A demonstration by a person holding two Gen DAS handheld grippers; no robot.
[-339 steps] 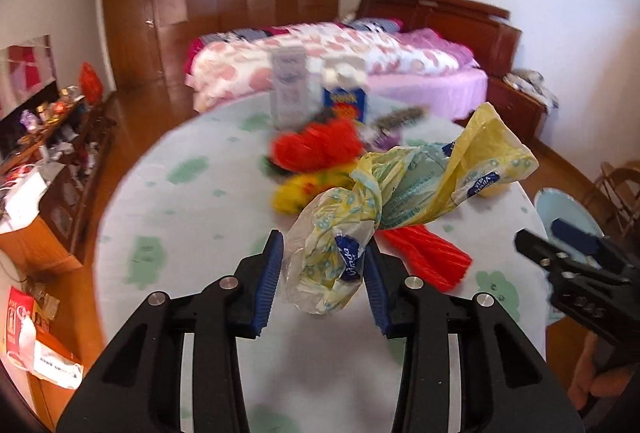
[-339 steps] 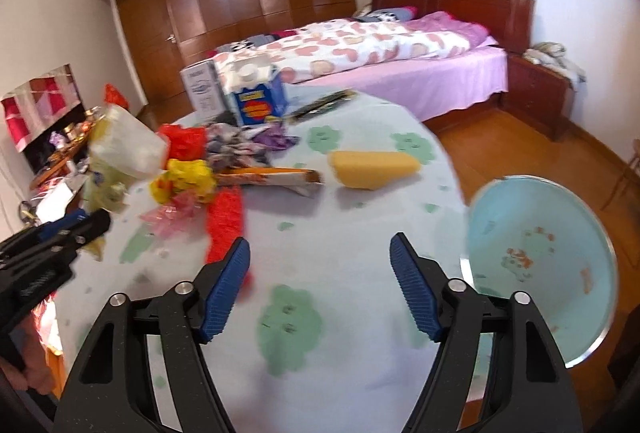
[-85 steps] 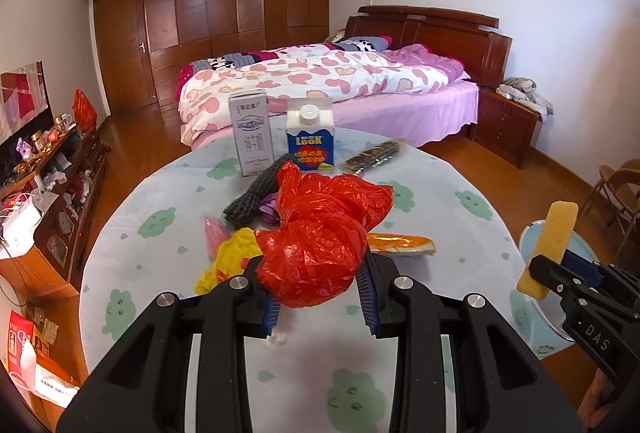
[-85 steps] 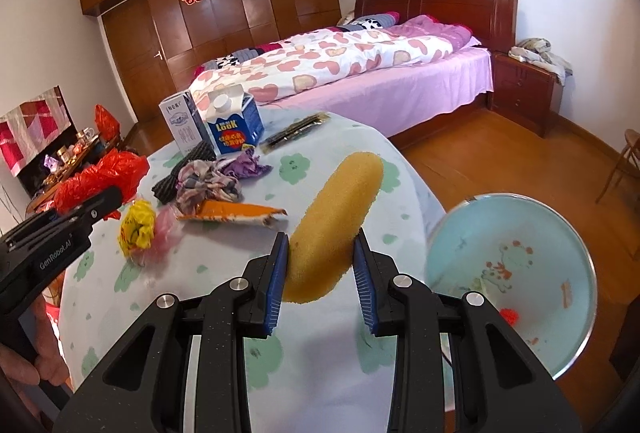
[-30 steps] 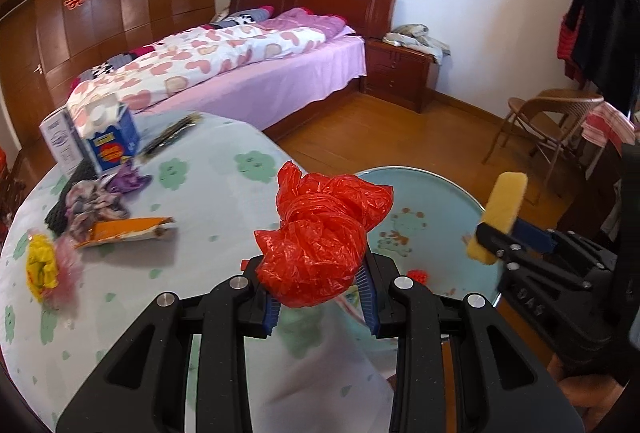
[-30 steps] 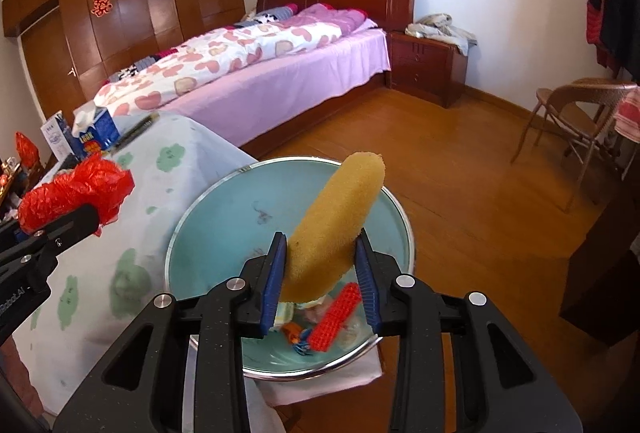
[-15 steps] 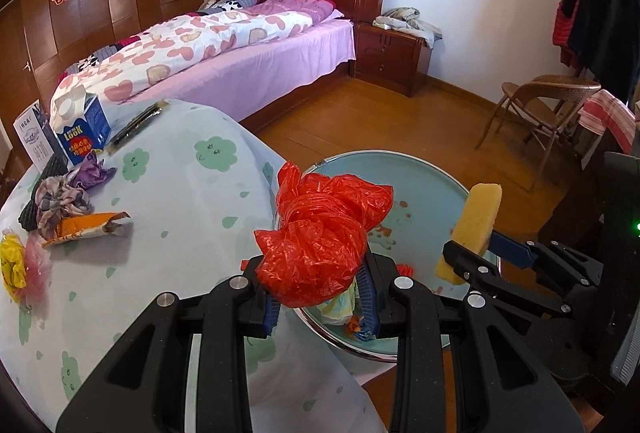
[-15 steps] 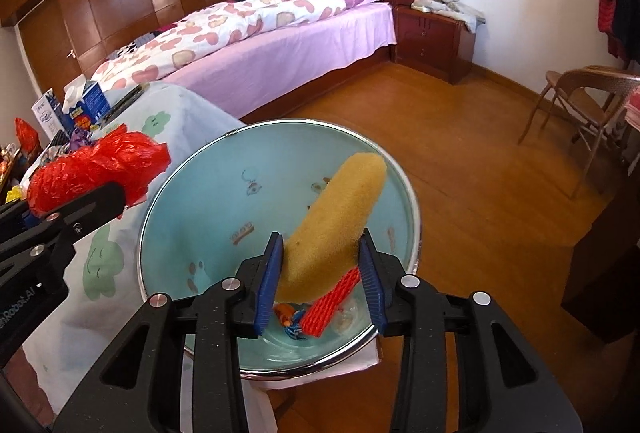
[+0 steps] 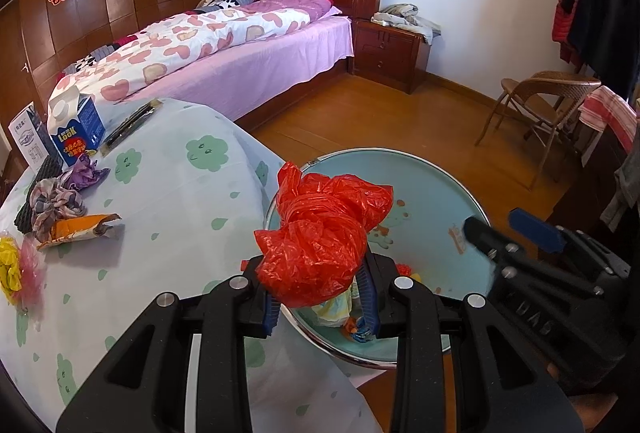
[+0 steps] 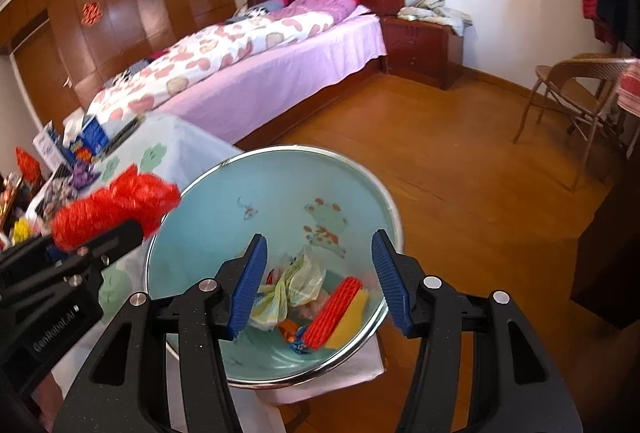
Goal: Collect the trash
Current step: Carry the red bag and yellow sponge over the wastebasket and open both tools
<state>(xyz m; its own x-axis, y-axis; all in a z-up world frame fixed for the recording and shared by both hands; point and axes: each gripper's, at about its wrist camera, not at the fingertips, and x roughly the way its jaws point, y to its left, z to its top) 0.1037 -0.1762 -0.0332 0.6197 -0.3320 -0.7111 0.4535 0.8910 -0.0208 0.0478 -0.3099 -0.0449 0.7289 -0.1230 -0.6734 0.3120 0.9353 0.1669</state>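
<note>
A crumpled red plastic bag [image 9: 324,241] is pinched in my left gripper [image 9: 320,297], which hangs over the near rim of the light blue basin [image 9: 432,185]. My right gripper [image 10: 320,281] is above the basin [image 10: 272,193]; its jaws are opening and nothing is between them. The yellow sponge [image 10: 352,313] lies at the basin's bottom beside a red ribbed piece [image 10: 332,313] and a crumpled yellow-white bag [image 10: 296,281]. On the round table an orange wrapper [image 9: 76,227], a cloth wad [image 9: 56,197], a yellow bag [image 9: 8,269] and a blue milk carton [image 9: 74,129] remain.
A white box [image 9: 28,137] and a dark flat packet [image 9: 132,121] also sit on the table [image 9: 180,201]. The bed [image 9: 224,45] stands behind, a nightstand [image 9: 392,45] beside it, and a wicker chair [image 9: 548,101] on the wooden floor to the right.
The right jaws have spread and the yellow sponge has dropped from them into the basin. The left gripper with the red bag has come closer over the basin's rim.
</note>
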